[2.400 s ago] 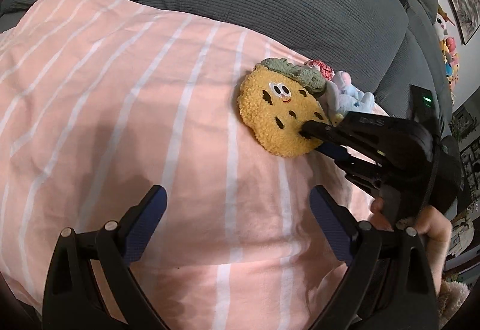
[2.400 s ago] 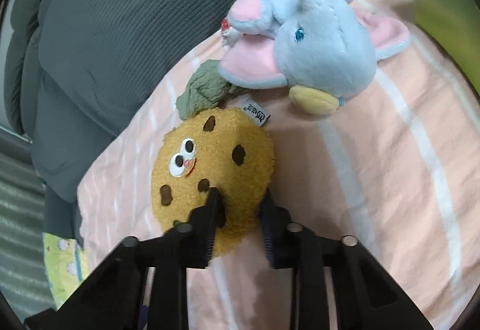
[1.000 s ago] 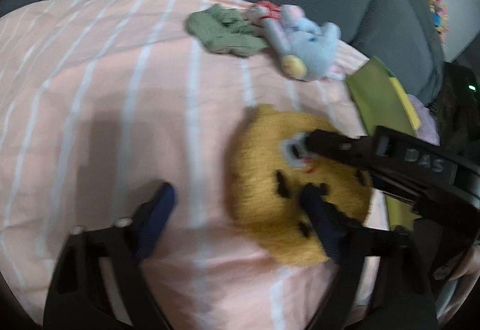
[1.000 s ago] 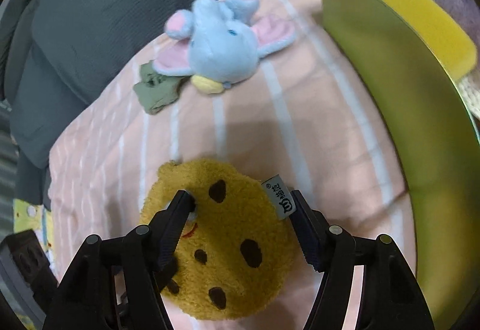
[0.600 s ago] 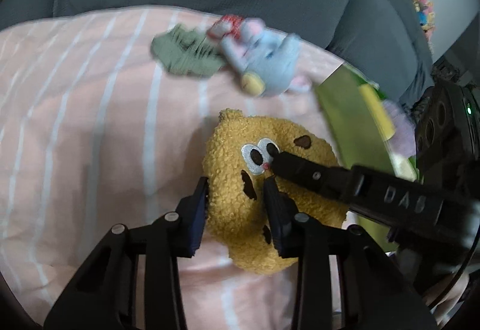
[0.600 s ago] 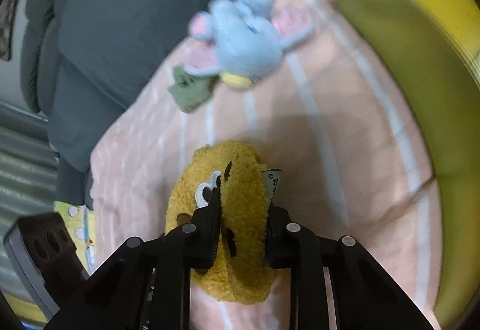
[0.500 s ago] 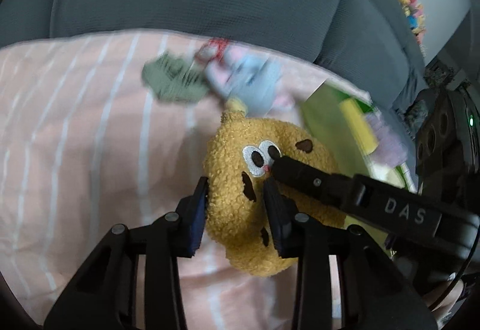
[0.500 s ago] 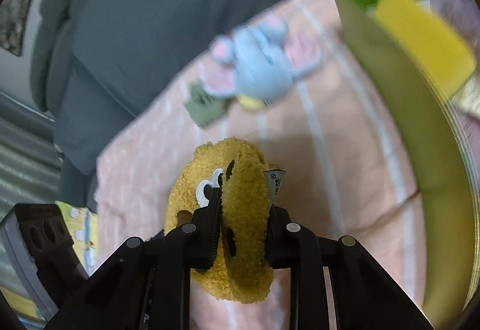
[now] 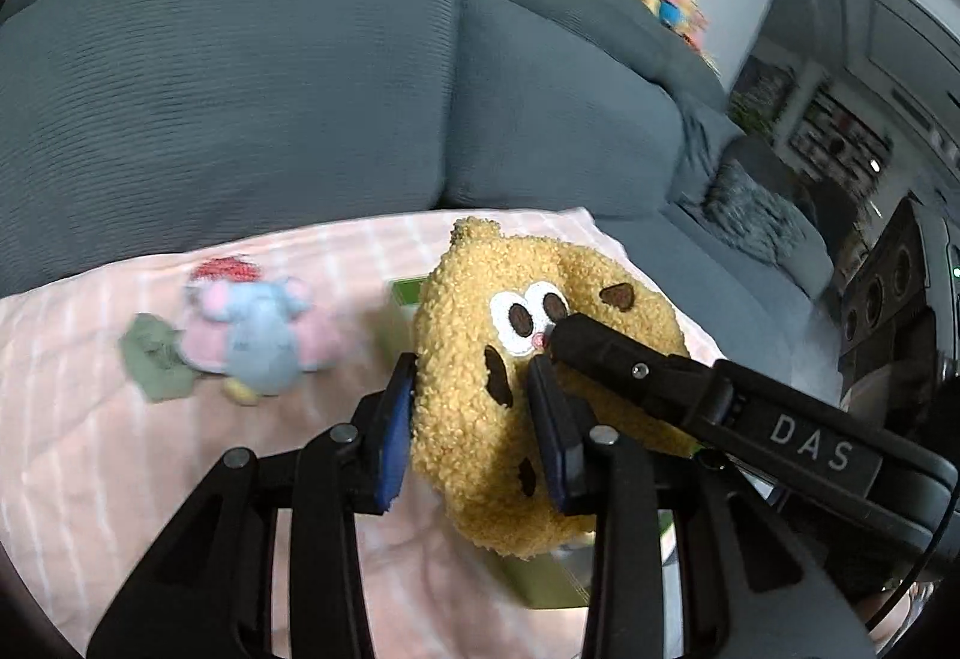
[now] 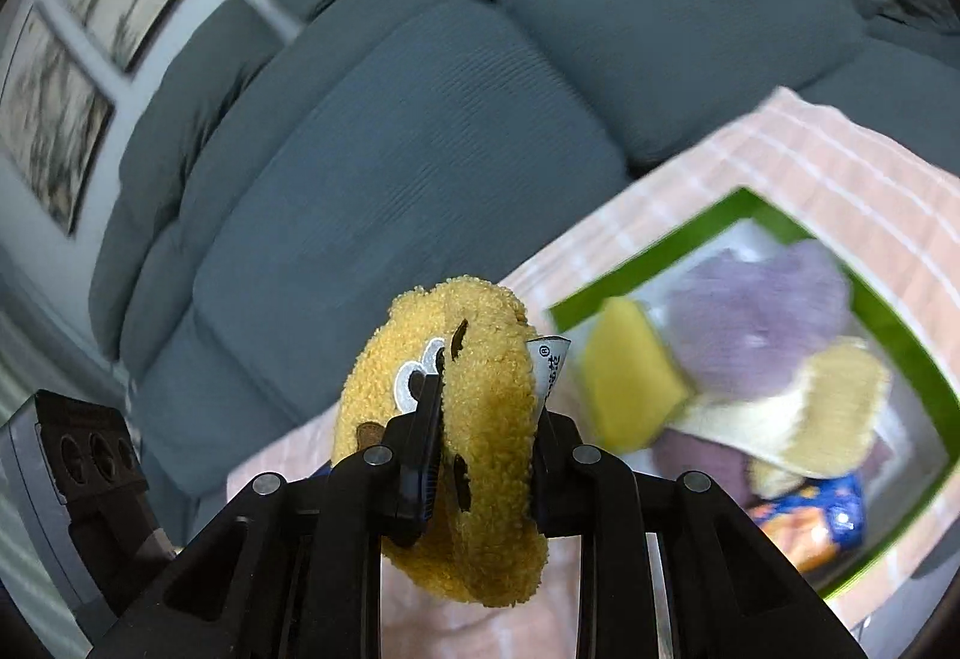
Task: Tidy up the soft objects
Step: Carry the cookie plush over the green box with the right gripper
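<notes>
Left wrist view: my left gripper [image 9: 471, 422] and right gripper [image 10: 483, 455] both pinch the fuzzy yellow cookie plush [image 9: 540, 395].

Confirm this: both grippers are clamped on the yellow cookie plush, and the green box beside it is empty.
Not quite. Both the left gripper and the right gripper are clamped on the cookie plush, but the green box is not empty. The right wrist view shows soft things in it, among them a yellow sponge and a purple plush.
</notes>
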